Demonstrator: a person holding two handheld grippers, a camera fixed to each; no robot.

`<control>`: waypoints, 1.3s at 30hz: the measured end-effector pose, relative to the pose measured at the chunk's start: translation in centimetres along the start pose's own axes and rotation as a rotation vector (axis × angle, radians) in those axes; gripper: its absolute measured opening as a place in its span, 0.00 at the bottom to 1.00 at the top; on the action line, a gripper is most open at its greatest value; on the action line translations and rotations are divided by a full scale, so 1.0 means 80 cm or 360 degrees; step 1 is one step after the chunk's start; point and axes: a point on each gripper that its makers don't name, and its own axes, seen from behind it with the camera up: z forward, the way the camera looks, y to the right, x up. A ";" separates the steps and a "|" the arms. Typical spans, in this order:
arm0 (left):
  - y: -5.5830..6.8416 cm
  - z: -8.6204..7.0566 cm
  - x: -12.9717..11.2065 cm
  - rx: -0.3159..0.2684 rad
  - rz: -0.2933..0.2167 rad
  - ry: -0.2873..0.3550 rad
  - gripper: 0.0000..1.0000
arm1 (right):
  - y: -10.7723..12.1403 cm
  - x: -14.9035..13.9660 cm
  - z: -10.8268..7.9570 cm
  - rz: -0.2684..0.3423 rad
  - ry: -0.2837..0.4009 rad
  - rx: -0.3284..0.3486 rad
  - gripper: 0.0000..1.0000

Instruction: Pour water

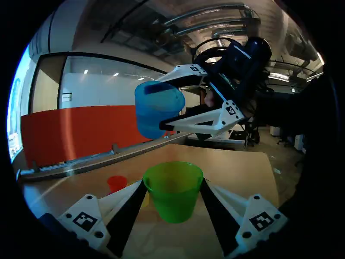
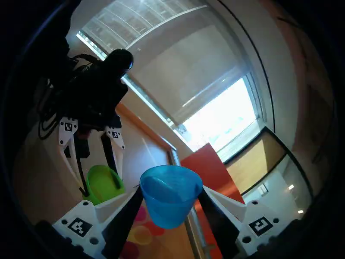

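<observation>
An open office room is stretching out behind the scene, with bare pipes [image 1: 207, 19] running along the ceiling and a bright window [image 2: 224, 121] glowing on one side. A long red partition [image 1: 77, 129] is standing behind a pale wooden table [image 1: 246, 168].

Over that table a person is holding two white tong-like grippers. The left gripper [image 1: 172, 185] is sitting low, just above the tabletop, with its two fingers clamped against opposite sides of a green cup [image 1: 174, 198]. The green cup is standing upright between them, its mouth facing up. The right gripper [image 2: 170, 192] is hanging higher in the air, and its two fingers are likewise pressing on either side of a blue cup [image 2: 169, 203]. In the left gripper view the blue cup is hovering above and a little behind the green one, well clear of it and leaning slightly. Whether water is lying inside either cup cannot be told.

A small red cup [image 1: 117, 182] is resting on the table to the left of the green cup, near it but not touching.
</observation>
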 end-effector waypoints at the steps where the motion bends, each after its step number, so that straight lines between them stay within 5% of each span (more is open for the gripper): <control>1: 0.000 0.000 0.000 -0.0001 -0.0001 0.0000 0.86 | 0.000 0.000 0.000 -0.0010 -0.0001 0.0001 0.91; 39: 0.005 0.002 0.001 -0.0014 0.0012 0.0002 0.86 | -0.001 0.003 0.003 -0.0288 -0.0050 0.0018 0.91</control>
